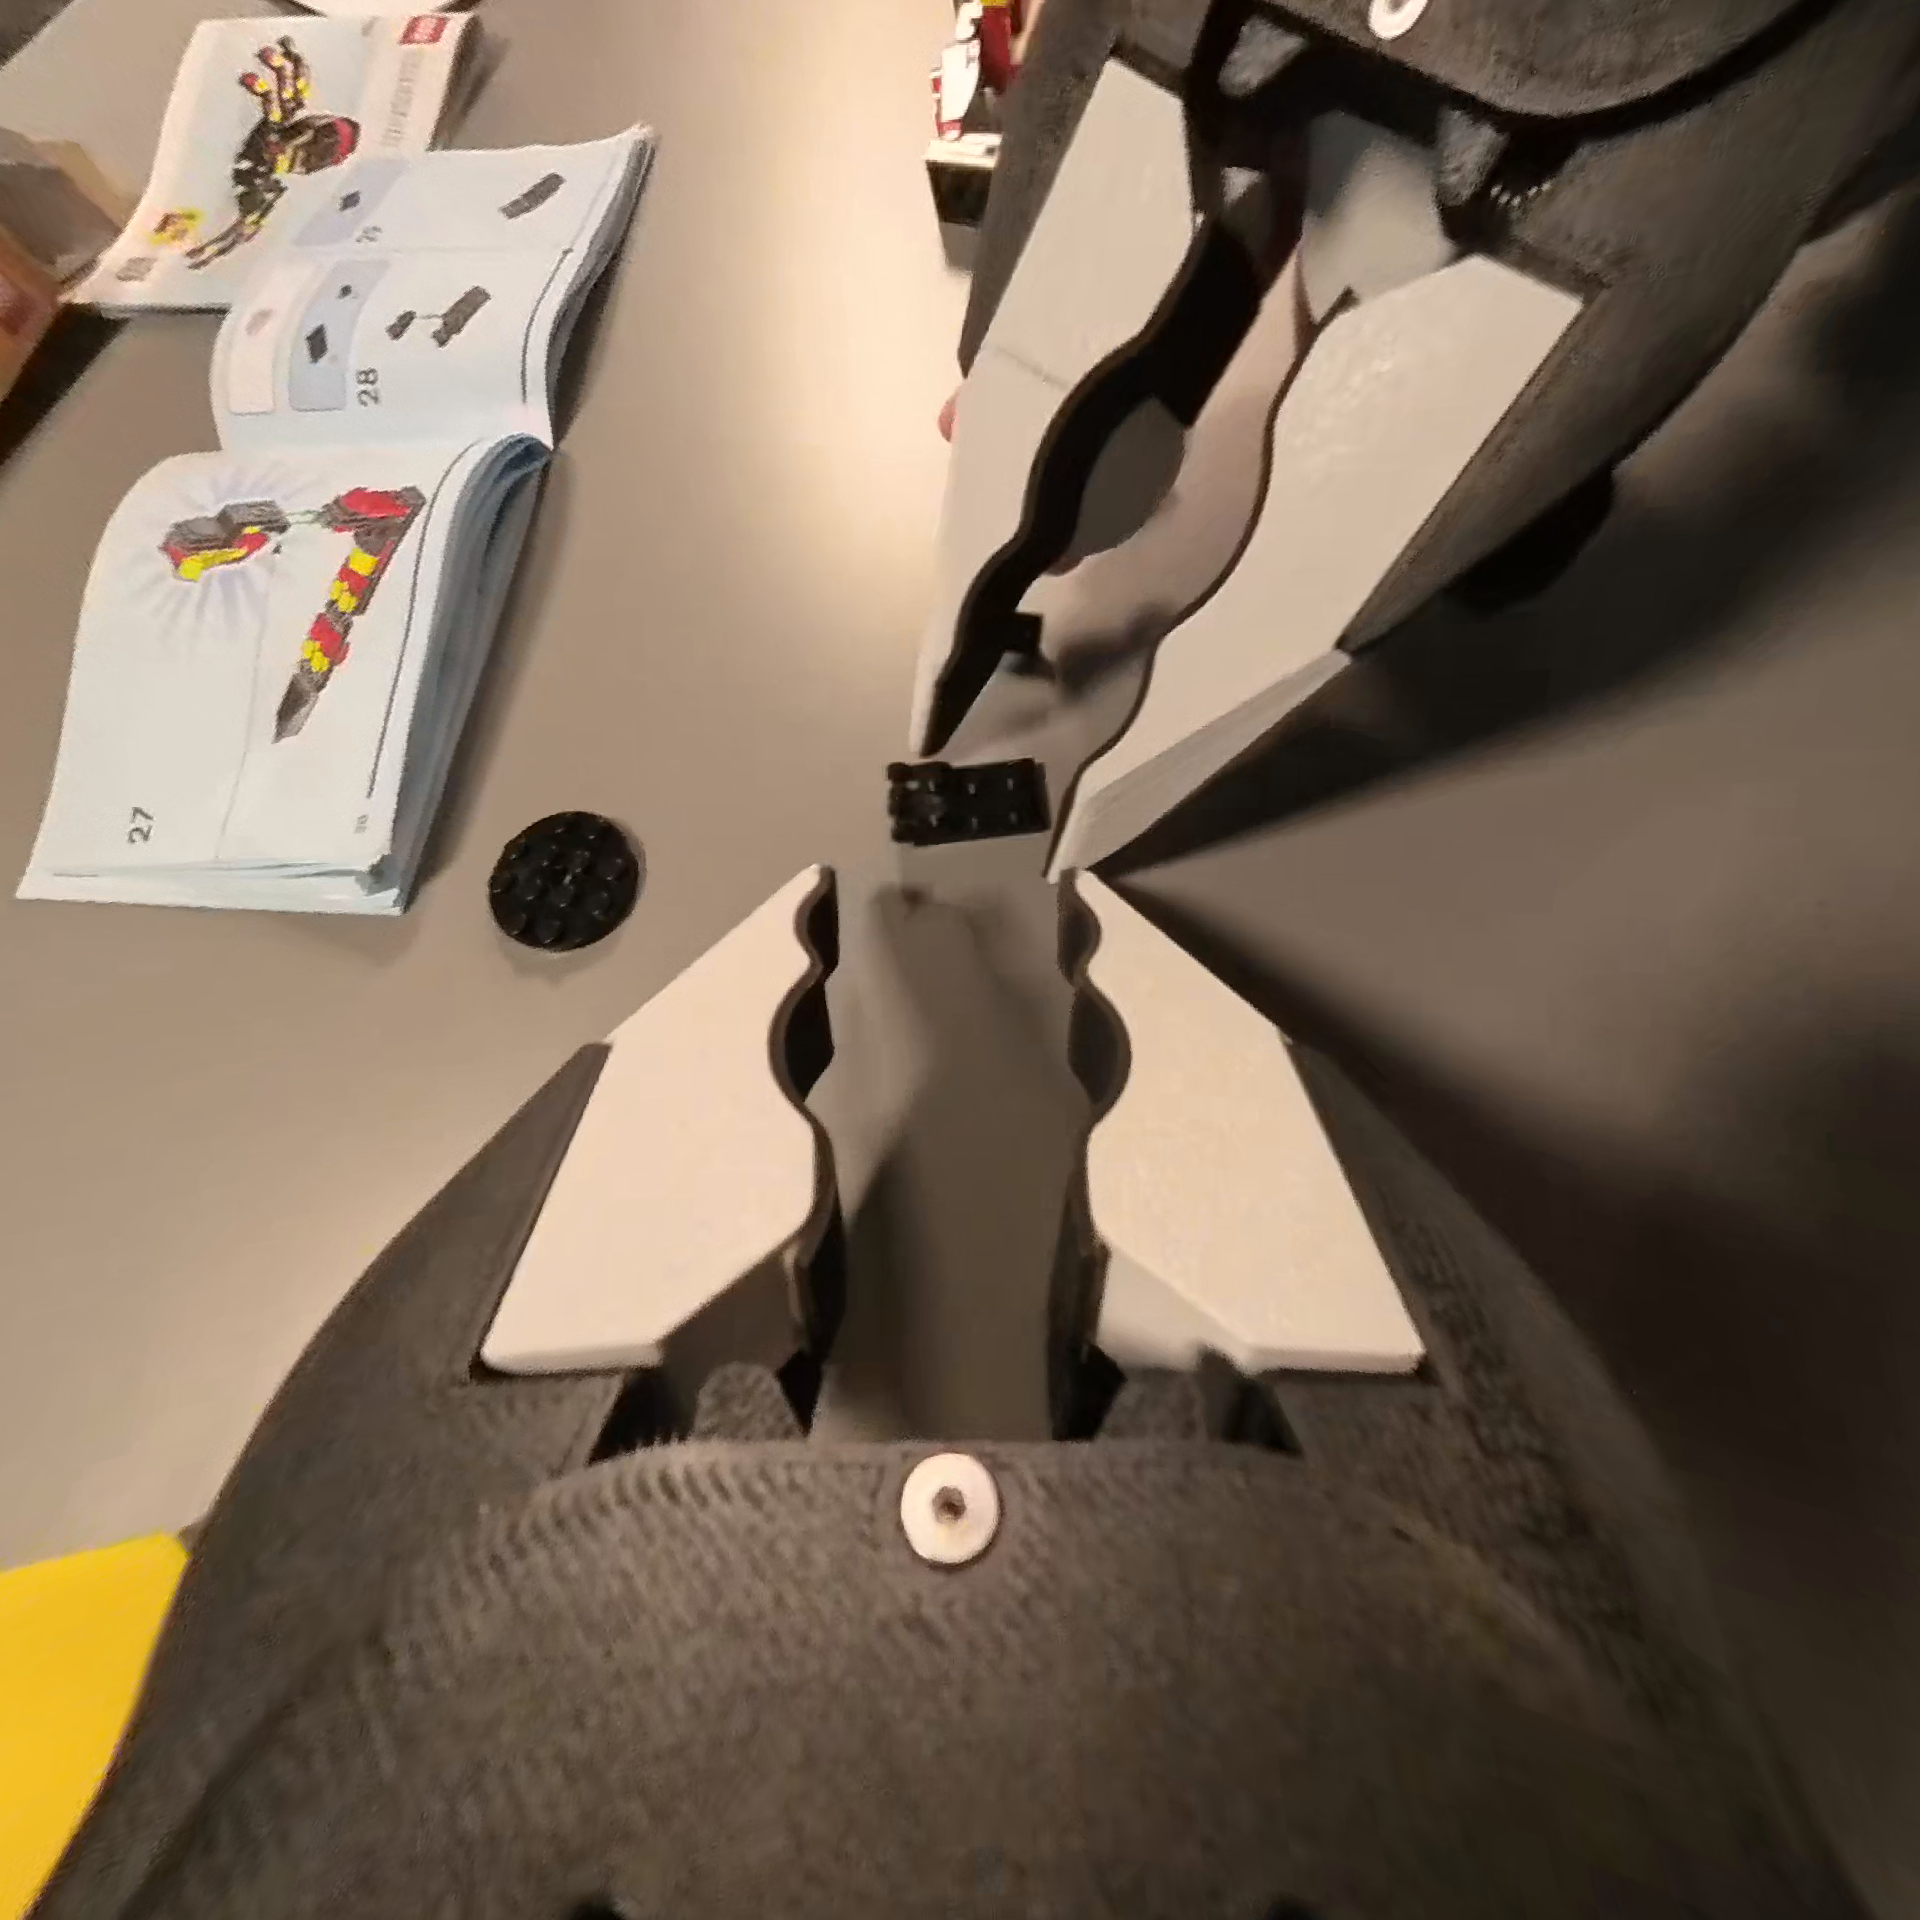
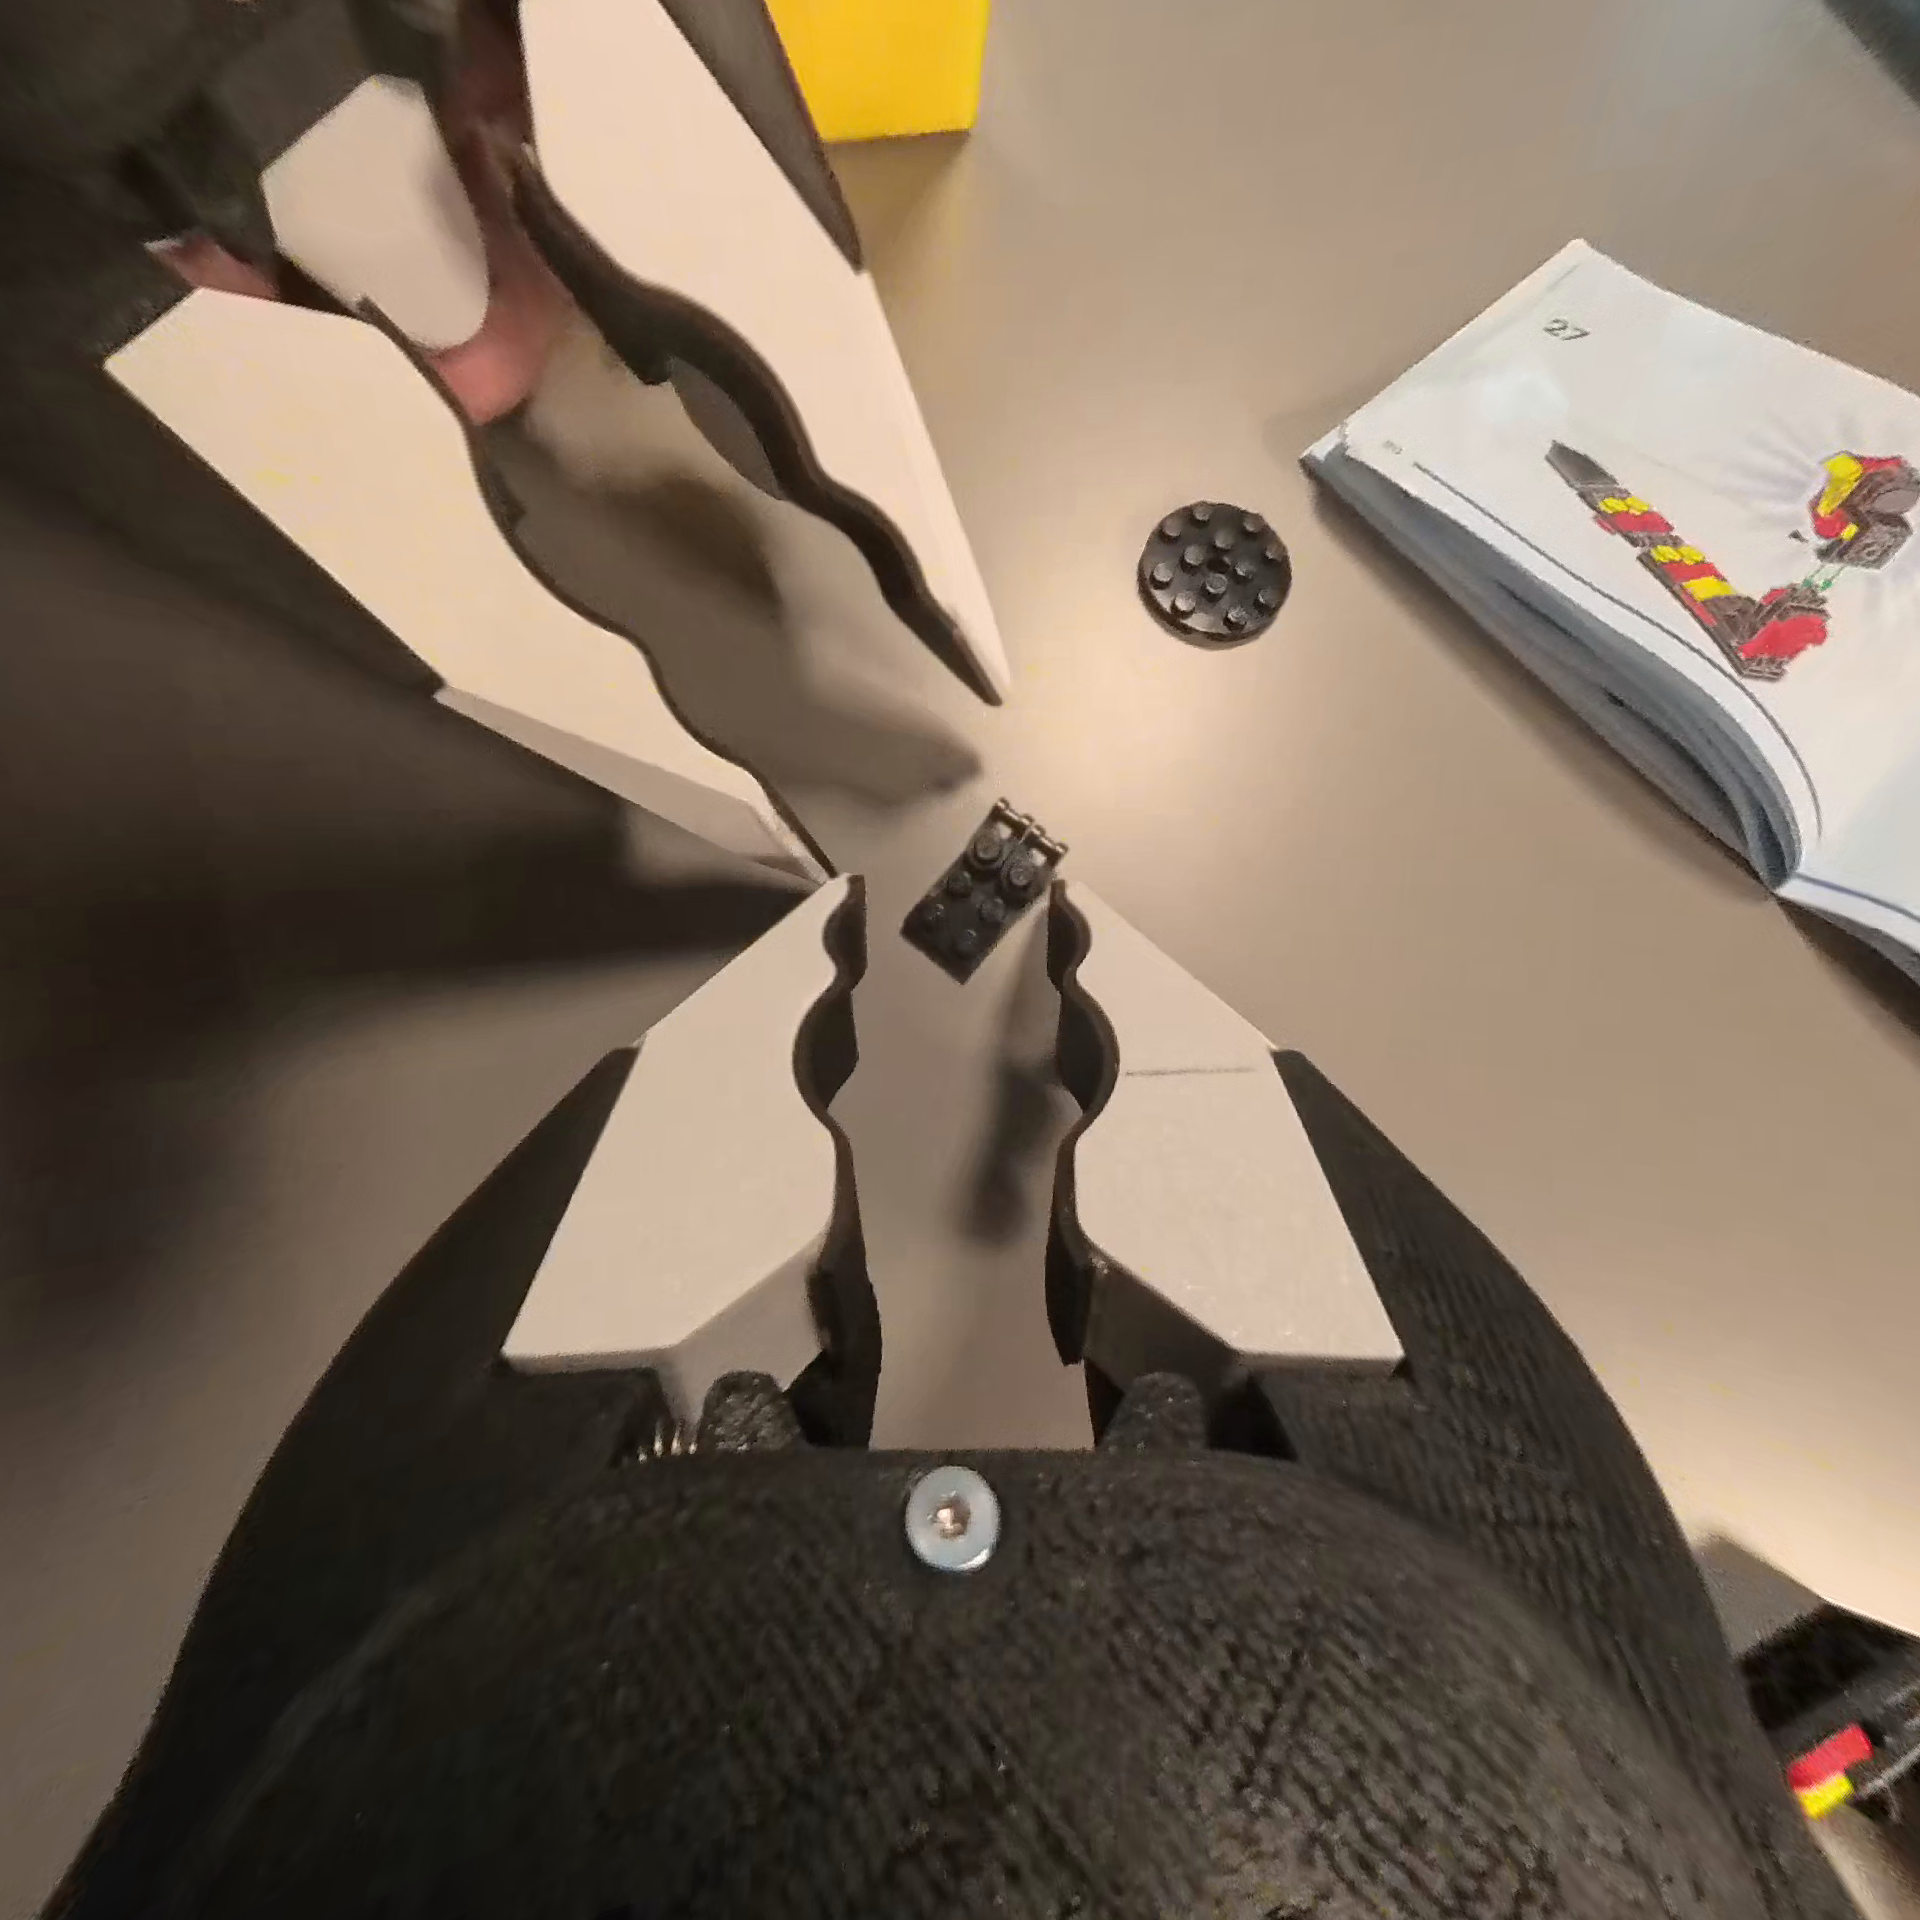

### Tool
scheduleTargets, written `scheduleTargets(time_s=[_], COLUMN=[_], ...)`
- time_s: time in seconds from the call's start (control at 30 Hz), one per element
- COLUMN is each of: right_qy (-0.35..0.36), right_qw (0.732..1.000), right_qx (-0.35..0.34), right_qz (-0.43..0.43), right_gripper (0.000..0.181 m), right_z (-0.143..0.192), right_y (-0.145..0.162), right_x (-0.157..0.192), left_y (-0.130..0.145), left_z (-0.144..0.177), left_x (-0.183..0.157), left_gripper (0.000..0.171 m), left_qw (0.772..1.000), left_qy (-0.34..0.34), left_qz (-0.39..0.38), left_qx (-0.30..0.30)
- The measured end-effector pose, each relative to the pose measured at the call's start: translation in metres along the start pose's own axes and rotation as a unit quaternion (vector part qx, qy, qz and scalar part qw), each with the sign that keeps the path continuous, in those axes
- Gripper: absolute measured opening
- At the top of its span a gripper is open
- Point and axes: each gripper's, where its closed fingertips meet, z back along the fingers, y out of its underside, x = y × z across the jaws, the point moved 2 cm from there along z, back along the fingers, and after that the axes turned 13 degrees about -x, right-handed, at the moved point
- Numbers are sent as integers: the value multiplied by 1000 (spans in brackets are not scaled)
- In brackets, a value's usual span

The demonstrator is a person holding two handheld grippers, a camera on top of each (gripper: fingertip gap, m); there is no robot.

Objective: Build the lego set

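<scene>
A small black plate with a clip part on one end (image 1: 966,816) lies on the grey table (image 1: 727,520), between the tips of both grippers. My left gripper (image 1: 948,883) is open and empty, its tips just short of the piece. My right gripper (image 2: 956,888) is open too. The piece (image 2: 977,899) sits tilted between its tips, close to the right-hand fingertip (image 2: 1070,935), and I cannot tell if it touches. The right gripper also shows in the left wrist view (image 1: 992,805), and the left gripper in the right wrist view (image 2: 914,784).
A black round studded plate (image 1: 566,878) (image 2: 1210,577) lies left of the piece. An open instruction booklet (image 1: 312,623) (image 2: 1662,582) lies beyond it. A yellow box (image 2: 883,62) and part of a red, yellow and black model (image 2: 1839,1756) sit at the edges. My two grippers' fingertips are within a few centimetres of each other.
</scene>
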Motion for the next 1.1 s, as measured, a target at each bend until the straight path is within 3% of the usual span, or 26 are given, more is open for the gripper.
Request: scheduleTargets(time_s=[0.2,0.43,0.63,0.73,0.83,0.93,1.1], right_qy=[31,-16,-99,-175,-201,-219,-244], right_qw=[999,1000,991,972,950,945,937], right_qx=[20,17,15,-6,-28,-43,-68], right_qz=[12,-7,87,155,238,240,242], right_gripper=[30,15,15,14,14,14,14], right_z=[5,2,13,32,47,55,64], right_y=[2,3,1,-5,-9,-14,-21], right_x=[-14,-9,-4,10,19,22,29], left_y=[4,1,-9,-18,-31,-37,-38], left_z=[3,4,4,3,4,5,5], left_x=[4,4,-6,-16,-35,-47,-48], left_gripper=[43,45,48,48,45,38,29], left_qw=[1000,1000,998,993,987,981,981], left_qy=[-6,6,18,32,87,131,132], left_qz=[2,19,-47,-89,-75,-43,-41], left_qx=[8,-8,-43,-70,-113,-133,-136])
